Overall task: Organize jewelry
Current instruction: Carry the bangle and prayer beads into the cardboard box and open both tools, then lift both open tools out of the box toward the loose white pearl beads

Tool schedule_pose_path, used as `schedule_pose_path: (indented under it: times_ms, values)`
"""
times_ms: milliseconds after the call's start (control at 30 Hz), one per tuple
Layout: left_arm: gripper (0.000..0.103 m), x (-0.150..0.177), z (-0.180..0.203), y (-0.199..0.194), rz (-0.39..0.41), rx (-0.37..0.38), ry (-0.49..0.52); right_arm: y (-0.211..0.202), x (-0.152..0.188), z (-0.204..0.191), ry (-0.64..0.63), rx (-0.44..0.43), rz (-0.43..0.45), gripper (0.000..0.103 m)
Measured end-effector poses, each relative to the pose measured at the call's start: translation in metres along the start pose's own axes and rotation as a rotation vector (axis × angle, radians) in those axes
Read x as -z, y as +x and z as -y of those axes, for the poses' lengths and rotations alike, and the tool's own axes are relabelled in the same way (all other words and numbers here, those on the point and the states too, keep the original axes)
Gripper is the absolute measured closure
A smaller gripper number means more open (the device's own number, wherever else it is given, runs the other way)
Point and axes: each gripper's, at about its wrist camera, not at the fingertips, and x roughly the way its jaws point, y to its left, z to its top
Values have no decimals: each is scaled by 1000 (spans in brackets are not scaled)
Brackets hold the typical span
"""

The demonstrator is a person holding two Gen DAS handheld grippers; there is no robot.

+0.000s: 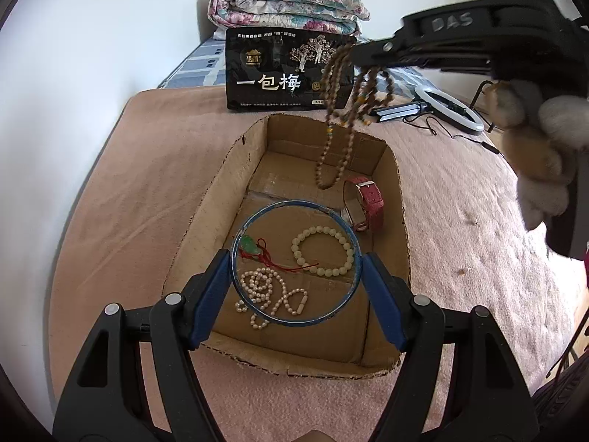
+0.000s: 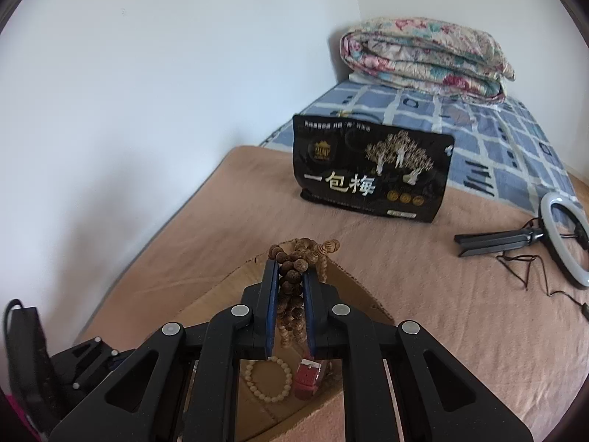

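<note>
- Brown beads [image 1: 337, 118], a long wooden strand, hang in loops from the right gripper [image 2: 291, 276] above the far end of the box [image 1: 206, 217]; the lowest loop dangles inside the box near its far wall.
- The right gripper is clamped on the bunched strand; in the right wrist view the beads fill the narrow gap between its blue pads [image 2: 272, 294], and the lower loops drop behind the gripper body.
- The left gripper [image 1: 296, 269] grips a thin blue ring [image 1: 294, 204] by its sides over the box; the pads [image 1: 215, 287] press on the rim left and right, jaws wide.
- Seen through the ring on the box floor: a pale bead bracelet [image 1: 324, 250], a white pearl string [image 1: 265, 287] that runs out under the ring's near edge, and a green pendant on red cord [image 1: 254, 248].
- A red watch [image 1: 364, 204] lies at the box's right wall, beyond the ring; its face is hard to make out.
- The near left corner of the box is covered by the left gripper's arm.
- In the right wrist view most of the box is hidden by the gripper; only the bracelet and the watch show in a gap.
- Behind the box stands a black bag [image 1: 287, 70], then a folded quilt [image 1: 287, 7].
- Right of the box lies a ring light [image 1: 449, 108] on the pink blanket [image 1: 147, 169].
- A gloved hand [image 1: 533, 147] holds the right gripper, cut off at the edge.
</note>
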Motion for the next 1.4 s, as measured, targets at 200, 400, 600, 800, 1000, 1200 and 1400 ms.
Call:
schedule_pose_path:
  times_ms: [200,400,600,800,1000,1200,1400]
  values:
    - [29,0,2,6,-11,-3,6,17,7,-2,6,-8,-37,92]
    - [29,-1,3,6,-10,7,-1,20,10,-3,5,-15,-49,90]
    - [21,-3,3,5,-11,3,-21,13,11,-6,-16,32,-32,30]
    - [21,-3,4,2,-10,-3,-29,4,13,1,-1,44,-32,30]
    - [21,-5,11,-9,17,-1,-18,-11,19,11,25,52,-31,30]
    - [21,-6,27,-22,41,2,19,-36,26,21,38,66,-17,30]
    - [21,-8,48,-37,63,12,52,-68,40,40,51,77,-6,30]
